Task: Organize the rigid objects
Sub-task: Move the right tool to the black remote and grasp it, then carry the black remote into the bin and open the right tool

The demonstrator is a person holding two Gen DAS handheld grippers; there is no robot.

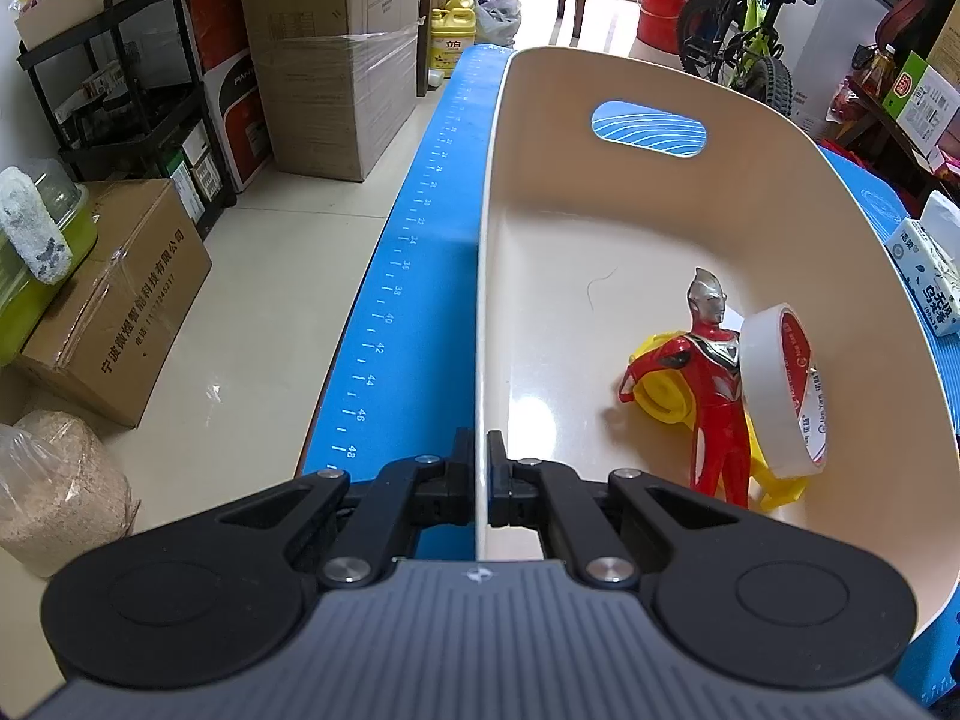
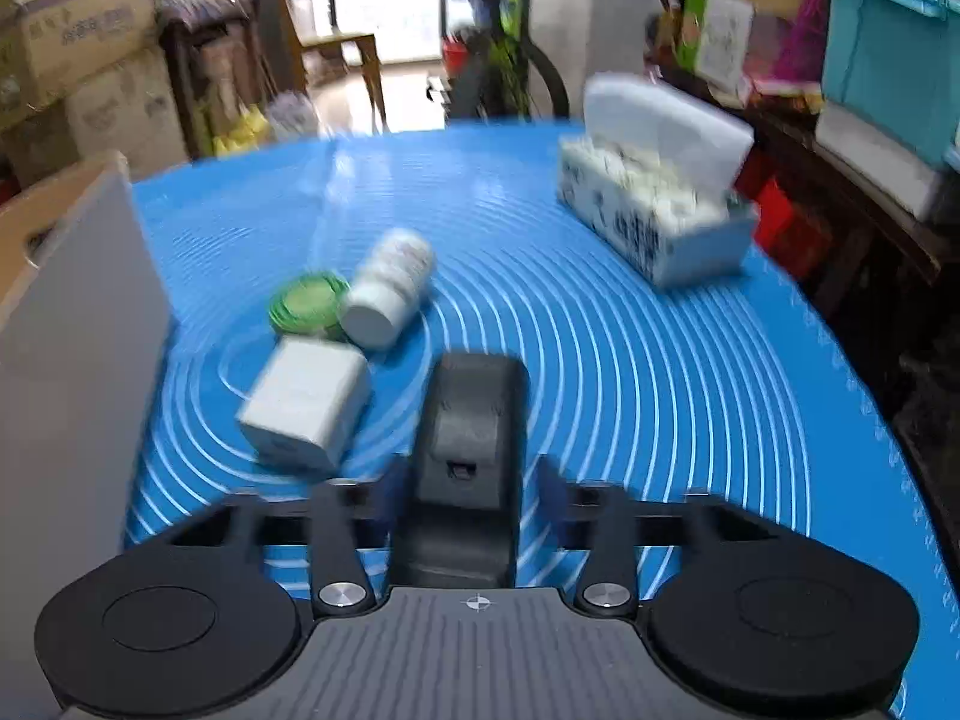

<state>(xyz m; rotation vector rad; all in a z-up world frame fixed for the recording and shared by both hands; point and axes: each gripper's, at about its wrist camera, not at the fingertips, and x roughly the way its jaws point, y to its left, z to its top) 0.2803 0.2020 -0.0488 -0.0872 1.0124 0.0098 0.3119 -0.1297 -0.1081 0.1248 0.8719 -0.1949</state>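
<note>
Left gripper (image 1: 480, 456) clenched on bin (image 1: 600, 228) rim, lower centre | toy figure (image 1: 717, 384), tape roll (image 1: 780, 390) already binned | right gripper (image 2: 465, 474) grasping black object (image 2: 468, 420) | bottle (image 2: 390, 288), white box (image 2: 303, 402), green lid (image 2: 309, 303) remained on worktop (image 2: 630, 372), centre-left.

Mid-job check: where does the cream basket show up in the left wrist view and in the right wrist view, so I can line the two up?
Left wrist: the cream basket fills the centre and right; the left gripper is clamped on its near rim.
Right wrist: only its outer wall shows, along the left edge, blurred.
Shared landmark: the tissue pack on the blue mat.
</note>
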